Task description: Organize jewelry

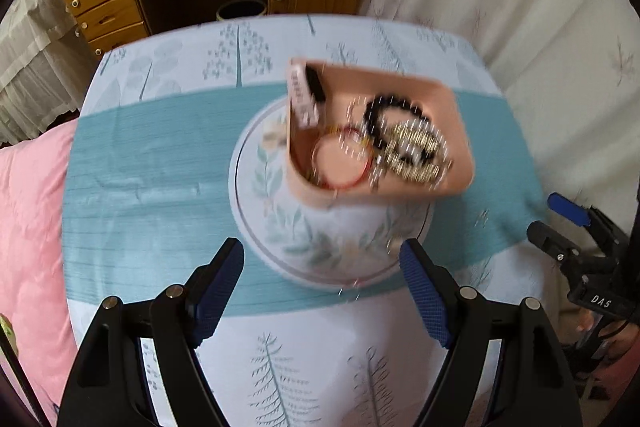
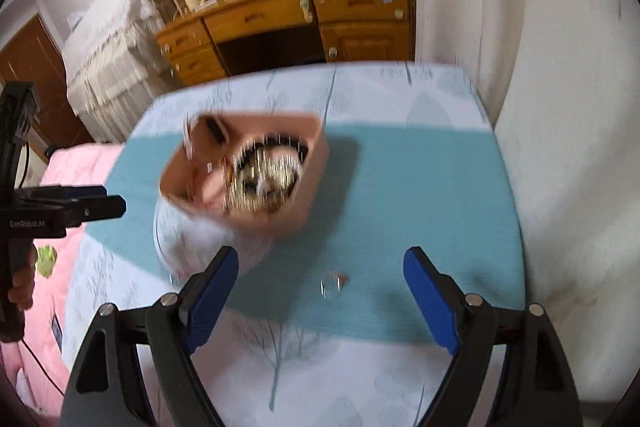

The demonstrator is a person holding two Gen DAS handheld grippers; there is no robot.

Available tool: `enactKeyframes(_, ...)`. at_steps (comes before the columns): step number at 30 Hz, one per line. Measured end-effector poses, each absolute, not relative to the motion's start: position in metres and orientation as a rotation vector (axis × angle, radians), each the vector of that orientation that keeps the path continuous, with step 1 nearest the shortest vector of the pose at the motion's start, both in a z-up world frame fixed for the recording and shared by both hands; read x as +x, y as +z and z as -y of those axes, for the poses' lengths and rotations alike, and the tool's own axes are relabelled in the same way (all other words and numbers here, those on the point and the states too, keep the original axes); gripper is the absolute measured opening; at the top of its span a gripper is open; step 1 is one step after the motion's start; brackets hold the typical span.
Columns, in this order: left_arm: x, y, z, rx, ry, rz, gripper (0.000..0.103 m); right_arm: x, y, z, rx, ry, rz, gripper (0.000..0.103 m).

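Both my grippers hang above the cloth-covered table (image 1: 160, 155) with nothing in them: the left gripper (image 1: 322, 269) has its blue pads spread wide over the near rim of the floral plate (image 1: 264, 187), and the right gripper (image 2: 320, 277) is spread just as wide over the teal band of the cloth. The pink tray (image 1: 456, 131) sits partly on the plate's far side, overhanging it toward the right, and already holds a black bead bracelet (image 1: 394, 107), a gold-coloured chain piece (image 1: 416, 151), a red bangle (image 1: 340, 167) and a white tag with a black item (image 1: 306, 95). One small clear ring (image 2: 331, 285), with something red touching it, lies loose on the teal band between the right pads, well short of the tray. I judge that ring to be the piece in hand. To take it well I would come straight down, centre it, let the pad tips meet the cloth and close slowly, as so thin a thing slips easily. Both views are blurred, so I would steady first.
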State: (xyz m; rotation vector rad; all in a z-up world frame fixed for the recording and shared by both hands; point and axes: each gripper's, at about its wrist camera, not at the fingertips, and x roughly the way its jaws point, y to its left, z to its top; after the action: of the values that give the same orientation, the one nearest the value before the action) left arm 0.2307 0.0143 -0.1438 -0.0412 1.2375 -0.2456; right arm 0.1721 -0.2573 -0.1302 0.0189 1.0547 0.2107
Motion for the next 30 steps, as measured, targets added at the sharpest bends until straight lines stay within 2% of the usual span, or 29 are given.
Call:
enactKeyframes(6,0.212,-0.174,-0.009,-0.019,-0.255,-1.294,0.071,0.154,-0.156,0.246,-0.062,0.145,-1.089,0.082)
enactKeyframes(8,0.206,-0.186,-0.006,-0.007,-0.257,-1.317,0.065,0.149,-0.167,0.238,-0.104,0.133,-1.090,0.076)
enactKeyframes(10,0.201,-0.194,-0.002,0.016,-0.247,-1.326,0.064,0.148,-0.175,0.233,-0.112,0.132,-1.088,0.067)
enactKeyframes(13,0.197,-0.201,0.002,0.029,-0.245,-1.320,0.061,0.148,-0.183,0.229,-0.118,0.117,-1.055,0.060)
enactKeyframes(15,0.193,-0.206,0.004,0.022,-0.249,-1.321,0.053,0.151,-0.188,0.227,-0.128,0.108,-1.035,0.055)
enactKeyframes(16,0.192,-0.208,0.005,0.016,-0.251,-1.321,0.052,0.153,-0.190,0.227,-0.131,0.104,-1.030,0.052)
enactKeyframes(20,0.187,-0.216,0.010,0.021,-0.255,-1.311,0.048,0.163,-0.195,0.226,-0.138,0.103,-1.012,0.047)
enactKeyframes(26,0.184,-0.218,0.018,0.061,-0.269,-1.292,0.047,0.177,-0.198,0.231,-0.097,0.101,-1.026,0.041)
enactKeyframes(30,0.188,-0.216,0.020,0.051,-0.273,-1.281,0.040,0.179,-0.198,0.230,-0.110,0.100,-1.026,0.033)
